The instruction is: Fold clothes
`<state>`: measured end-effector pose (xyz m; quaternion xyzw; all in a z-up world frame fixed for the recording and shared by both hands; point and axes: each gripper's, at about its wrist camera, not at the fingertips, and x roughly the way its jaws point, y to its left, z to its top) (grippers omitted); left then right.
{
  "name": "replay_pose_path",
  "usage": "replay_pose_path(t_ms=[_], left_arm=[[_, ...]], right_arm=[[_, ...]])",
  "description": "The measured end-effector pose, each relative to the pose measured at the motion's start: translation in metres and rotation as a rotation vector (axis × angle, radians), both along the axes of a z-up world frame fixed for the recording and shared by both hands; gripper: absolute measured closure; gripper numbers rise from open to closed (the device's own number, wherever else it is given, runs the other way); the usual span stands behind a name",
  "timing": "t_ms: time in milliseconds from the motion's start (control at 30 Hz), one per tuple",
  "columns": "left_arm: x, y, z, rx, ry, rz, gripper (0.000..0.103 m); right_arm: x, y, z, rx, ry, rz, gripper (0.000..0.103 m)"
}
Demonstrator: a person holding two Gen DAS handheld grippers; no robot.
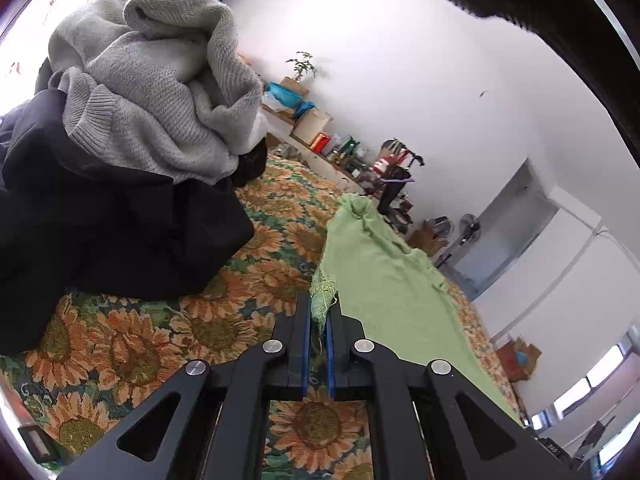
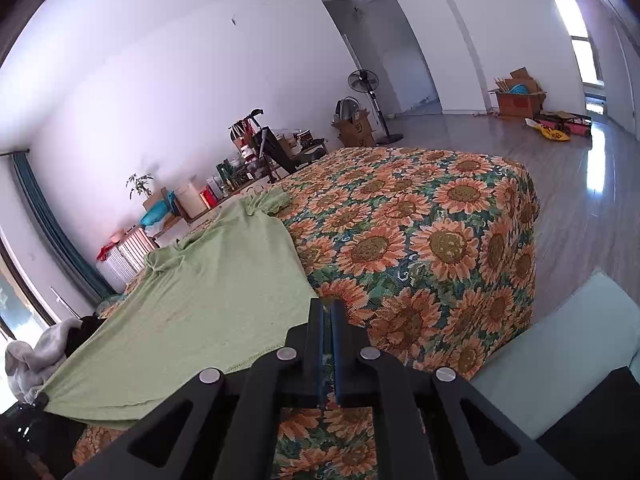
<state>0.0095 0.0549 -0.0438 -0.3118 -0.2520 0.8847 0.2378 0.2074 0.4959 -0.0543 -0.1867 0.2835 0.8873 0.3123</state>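
Observation:
A light green garment (image 1: 380, 280) lies spread across the sunflower bed cover (image 1: 240, 320), its sleeves toward the far wall. My left gripper (image 1: 319, 312) is shut on one frayed hem corner, bunched between the blue pads. In the right wrist view the same green garment (image 2: 200, 300) runs from its sleeves down to a hem held taut above the sunflower bed cover (image 2: 440, 240). My right gripper (image 2: 328, 306) is shut on the other hem corner. The left gripper (image 2: 38, 400) shows at the far left end of that hem.
A pile of a grey knit sweater (image 1: 152, 92) on black clothes (image 1: 100, 220) sits on the bed left of the green garment. A cluttered low shelf (image 2: 192, 200) lines the wall. A standing fan (image 2: 364, 80) and cardboard boxes (image 2: 518, 100) stand on the floor beyond.

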Motion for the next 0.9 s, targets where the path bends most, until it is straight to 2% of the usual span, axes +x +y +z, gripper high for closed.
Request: replay_pose_path(t_ms=[133, 233, 333, 400, 467, 533, 600, 733, 900], left_arm=[[0.002, -0.001, 0.000, -0.055, -0.006, 0.012, 0.097], [-0.002, 0.005, -0.012, -0.118, -0.064, 0.016, 0.097], [-0.005, 0.009, -0.023, -0.164, -0.107, 0.032, 0.097], [-0.007, 0.009, -0.028, -0.180, -0.127, 0.045, 0.097], [-0.009, 0.009, -0.033, -0.173, -0.143, 0.059, 0.097], [-0.010, 0.006, -0.035, -0.163, -0.157, 0.097, 0.077], [-0.008, 0.003, -0.031, -0.173, -0.143, 0.154, 0.066], [-0.008, 0.006, -0.014, -0.191, -0.082, 0.161, 0.065], [-0.018, 0.029, -0.007, -0.209, -0.065, 0.085, 0.065]], right_arm=[[-0.007, 0.005, -0.008, -0.031, -0.082, -0.008, 0.099], [-0.014, 0.016, -0.037, -0.143, -0.142, -0.008, 0.099], [-0.012, 0.025, -0.064, -0.269, -0.121, 0.003, 0.099], [-0.013, 0.026, -0.071, -0.268, -0.145, -0.008, 0.097], [-0.012, 0.029, -0.073, -0.266, -0.164, -0.032, 0.091], [-0.007, 0.035, -0.076, -0.295, -0.165, -0.079, 0.075], [0.000, 0.044, -0.078, -0.326, -0.157, -0.113, 0.075], [0.001, 0.054, -0.073, -0.310, -0.146, -0.120, 0.075], [-0.017, 0.055, -0.064, -0.265, -0.129, -0.072, 0.070]])
